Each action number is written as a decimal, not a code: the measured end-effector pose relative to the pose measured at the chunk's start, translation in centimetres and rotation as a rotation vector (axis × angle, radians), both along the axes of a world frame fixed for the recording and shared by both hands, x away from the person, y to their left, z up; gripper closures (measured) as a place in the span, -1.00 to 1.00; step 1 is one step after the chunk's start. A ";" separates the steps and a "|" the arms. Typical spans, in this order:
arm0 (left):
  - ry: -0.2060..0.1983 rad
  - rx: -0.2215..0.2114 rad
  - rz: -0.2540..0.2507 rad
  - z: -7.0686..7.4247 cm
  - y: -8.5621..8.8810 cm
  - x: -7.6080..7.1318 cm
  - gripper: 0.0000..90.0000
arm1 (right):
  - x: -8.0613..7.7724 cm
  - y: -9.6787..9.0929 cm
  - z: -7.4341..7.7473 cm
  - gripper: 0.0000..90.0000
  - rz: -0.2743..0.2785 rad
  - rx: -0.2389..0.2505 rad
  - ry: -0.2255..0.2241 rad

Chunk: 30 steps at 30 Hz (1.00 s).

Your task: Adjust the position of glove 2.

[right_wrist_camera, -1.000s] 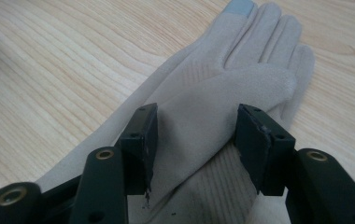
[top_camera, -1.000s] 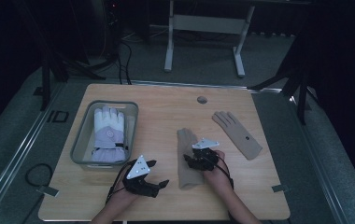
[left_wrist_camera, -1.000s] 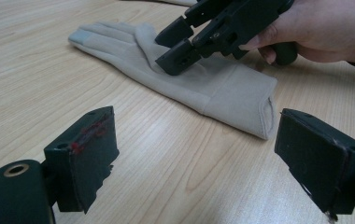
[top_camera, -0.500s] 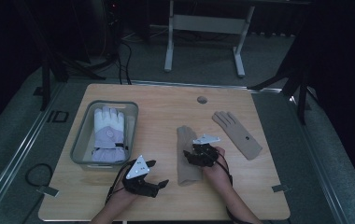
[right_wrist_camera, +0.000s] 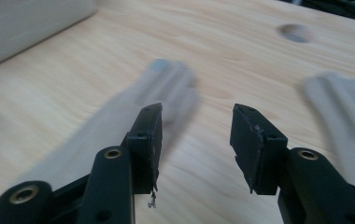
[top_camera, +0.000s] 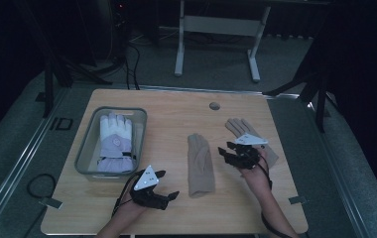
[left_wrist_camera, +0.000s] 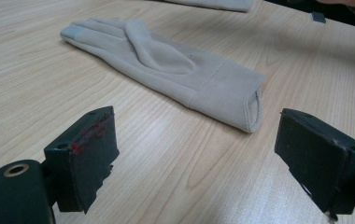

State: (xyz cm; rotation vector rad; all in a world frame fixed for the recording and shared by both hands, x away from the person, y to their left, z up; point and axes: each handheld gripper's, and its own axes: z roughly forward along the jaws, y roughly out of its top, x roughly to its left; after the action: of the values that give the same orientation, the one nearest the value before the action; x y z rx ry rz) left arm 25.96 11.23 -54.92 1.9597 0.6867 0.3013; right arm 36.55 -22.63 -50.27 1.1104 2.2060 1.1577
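- The beige glove (top_camera: 200,163) lies flat on the wooden table (top_camera: 176,208), near the middle, cuff toward the person and fingers pointing away. In the left gripper view the same glove (left_wrist_camera: 175,70) lies ahead of the jaws, cuff opening nearest, untouched.
- A second beige glove (top_camera: 236,128) lies farther right, partly beneath the right gripper (top_camera: 228,151).
- The right gripper hovers above the table between the two gloves. Its jaws have just been closing, stand partly apart, and hold nothing; in the right gripper view bare wood shows between its pads (right_wrist_camera: 257,149).
- The left gripper (top_camera: 169,186) rests low near the front edge, just left of the first glove's cuff. Its jaws stand wide apart and empty.
- Judged step: the first glove appears laid out and released; the right gripper looks to be shifting toward the second glove.
- Next move, as judged: bring the right jaws down over an edge of the second glove, open enough to pinch the thin fabric against the table.
- A clear bin (top_camera: 88,148) at the left of the table holds a white and lavender glove (top_camera: 114,144).
- The table has a round grommet (top_camera: 215,105) near its far edge. Grey floor, cables and a white stand frame (top_camera: 216,29) lie beyond in a dark room.
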 end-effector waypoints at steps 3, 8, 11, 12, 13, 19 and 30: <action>0.003 0.004 -0.004 -0.1 -0.1 0.0 -0.71 | 1.1 -4.0 0.1 0.23 -0.076 0.007 0.015; 0.005 0.004 -0.005 -0.1 -0.2 0.0 -0.71 | 2.4 -6.8 -0.1 0.26 -0.159 -0.011 0.033; 0.004 0.004 -0.007 -0.1 -0.2 0.0 -0.71 | 3.7 -8.8 -0.7 0.28 -0.180 -0.024 0.048; 0.002 0.005 -0.006 -0.1 -0.2 0.0 -0.71 | 4.0 -9.1 -0.9 0.28 -0.184 -0.025 0.057; 0.004 0.004 -0.006 -0.1 -0.2 0.0 -0.71 | 4.3 -9.4 -1.1 0.27 -0.189 -0.027 0.065; 0.008 0.004 -0.008 -0.2 -0.1 0.1 -0.71 | 6.0 -10.5 -2.6 0.24 -0.175 -0.059 0.105; 0.010 0.002 -0.005 -0.1 0.0 0.1 -0.71 | 7.9 -10.7 -3.7 0.19 -0.138 -0.067 0.134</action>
State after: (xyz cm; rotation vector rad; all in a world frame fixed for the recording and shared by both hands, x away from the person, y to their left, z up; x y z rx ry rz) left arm 26.06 11.22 -55.06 1.9658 0.6879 0.2896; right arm 44.44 -33.29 -53.94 1.3230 2.2097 0.9702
